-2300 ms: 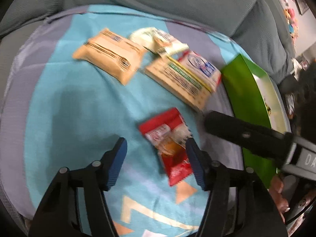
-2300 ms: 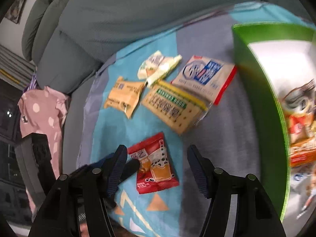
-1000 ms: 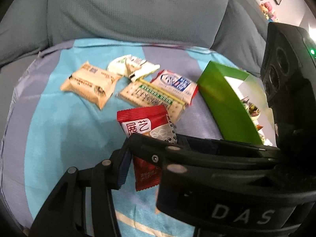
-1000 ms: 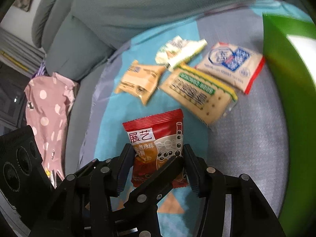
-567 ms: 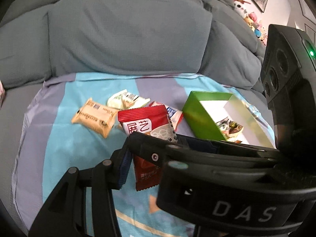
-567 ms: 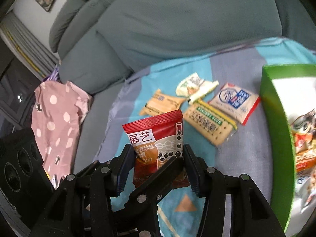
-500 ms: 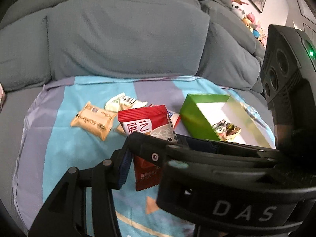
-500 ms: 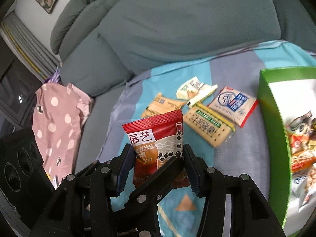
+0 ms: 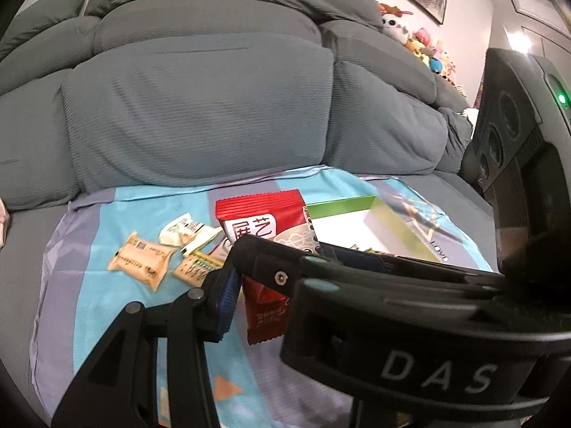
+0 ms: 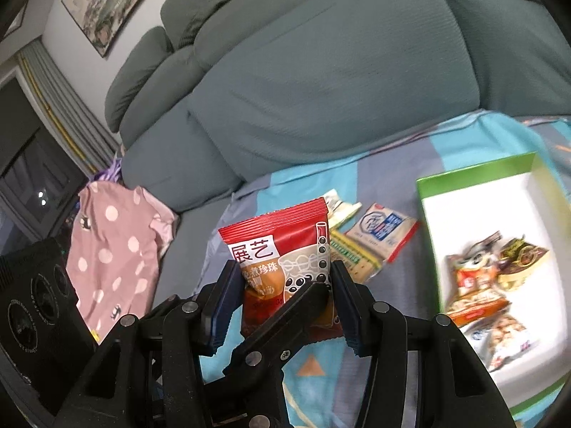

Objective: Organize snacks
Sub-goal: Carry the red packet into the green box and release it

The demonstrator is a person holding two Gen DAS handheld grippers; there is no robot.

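Note:
A red snack packet (image 10: 282,246) hangs upright above the blue cloth, pinched at its sides between the blue pads of my right gripper (image 10: 285,306). My left gripper (image 9: 271,296) has the same red packet (image 9: 264,228) between its jaws, which are closing; its left pad (image 9: 225,296) lies against the packet's edge. The other left finger is hidden behind the right gripper's body (image 9: 392,306). A green box (image 10: 474,174) with a white inside stands open to the right and holds several snacks (image 10: 478,285).
On the blue and grey cloth (image 9: 92,303) lie a tan packet (image 9: 142,265), a white-green wrapper (image 9: 182,232), a cracker pack (image 10: 353,253) and a blue-white packet (image 10: 383,230). The grey sofa back (image 9: 200,107) rises behind. A pink spotted garment (image 10: 110,249) lies left.
Both grippers have risen together with the red packet between them. The cloth, loose snacks and green box now lie lower and farther off, and more of the sofa back shows.

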